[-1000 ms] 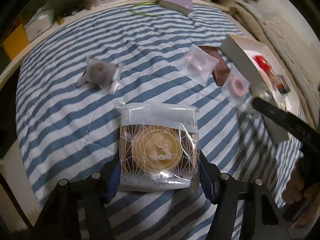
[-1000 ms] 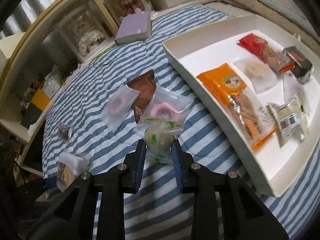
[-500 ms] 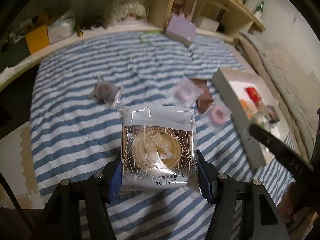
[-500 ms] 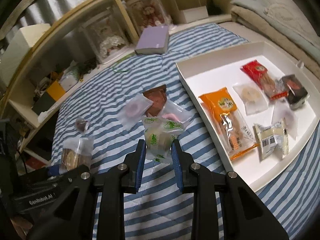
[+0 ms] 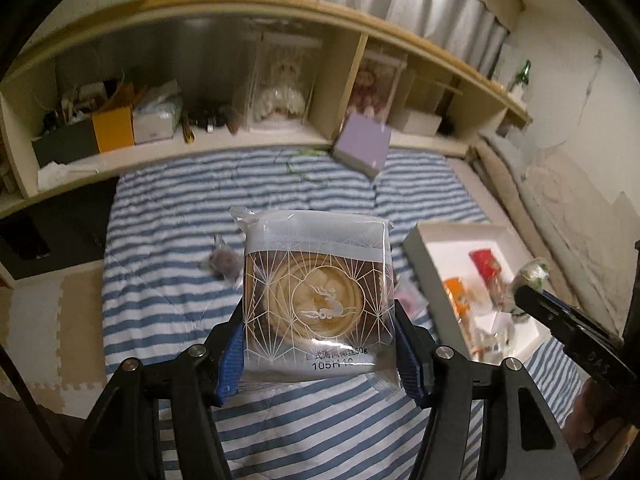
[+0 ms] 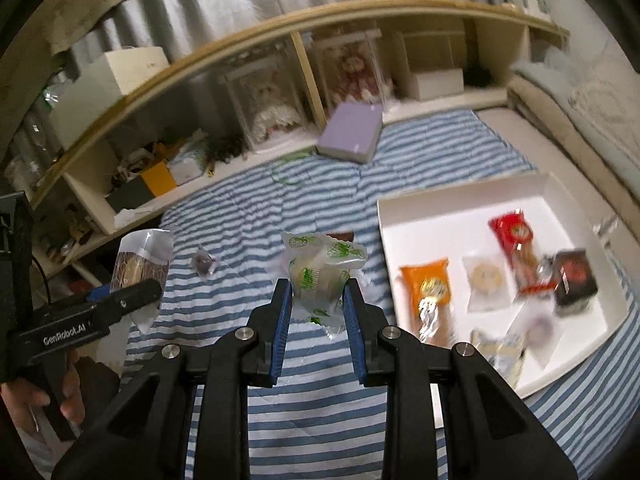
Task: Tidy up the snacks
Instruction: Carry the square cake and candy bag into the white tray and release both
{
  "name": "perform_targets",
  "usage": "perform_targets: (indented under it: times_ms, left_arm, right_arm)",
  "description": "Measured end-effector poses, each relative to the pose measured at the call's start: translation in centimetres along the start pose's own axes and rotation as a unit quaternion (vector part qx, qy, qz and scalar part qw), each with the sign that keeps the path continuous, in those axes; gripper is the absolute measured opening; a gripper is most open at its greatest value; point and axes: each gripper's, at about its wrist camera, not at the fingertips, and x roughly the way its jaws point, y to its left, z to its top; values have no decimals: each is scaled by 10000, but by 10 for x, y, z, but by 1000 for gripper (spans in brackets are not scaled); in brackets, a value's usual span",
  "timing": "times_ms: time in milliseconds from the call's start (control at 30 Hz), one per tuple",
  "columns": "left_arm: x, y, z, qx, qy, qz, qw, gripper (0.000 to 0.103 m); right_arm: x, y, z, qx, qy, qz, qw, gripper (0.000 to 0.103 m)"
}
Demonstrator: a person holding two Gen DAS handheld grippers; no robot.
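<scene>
Left gripper (image 5: 318, 344): I hold it clamped on the round pastry packet (image 5: 316, 296), above the striped bedcover (image 5: 168, 288).
Right gripper (image 6: 316, 312): I grip the green-printed snack (image 6: 320, 272) beside the white tray (image 6: 444, 220).

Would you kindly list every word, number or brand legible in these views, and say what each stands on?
"GenRobot.AI": side of the left tongs.
"105H1", last characters unclear: bottom edge of the biscuit packet.
"50g", after blurred characters: same packet.
Print on the green-and-white packet and the tray snacks: too blurred.
</scene>
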Motion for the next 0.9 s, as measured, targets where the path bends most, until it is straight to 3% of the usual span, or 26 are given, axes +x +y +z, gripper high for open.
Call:
perform_targets:
  times_ms: [367,600,900]
  left_arm:
    - [-12,-55,10,186,-245,-4,9995,62]
    - [20,-89,16,97,-87,-89,9999,62]
    - [75,-136,43,-135,-224,-320,9991,62]
  right_arm:
    - [-33,-42,38,-403,-131,177,9989,27]
    - [-35,-87,57,-466,-124,147,9987,27]
    - [-21,-151,81,-573,-71,-134,9982,27]
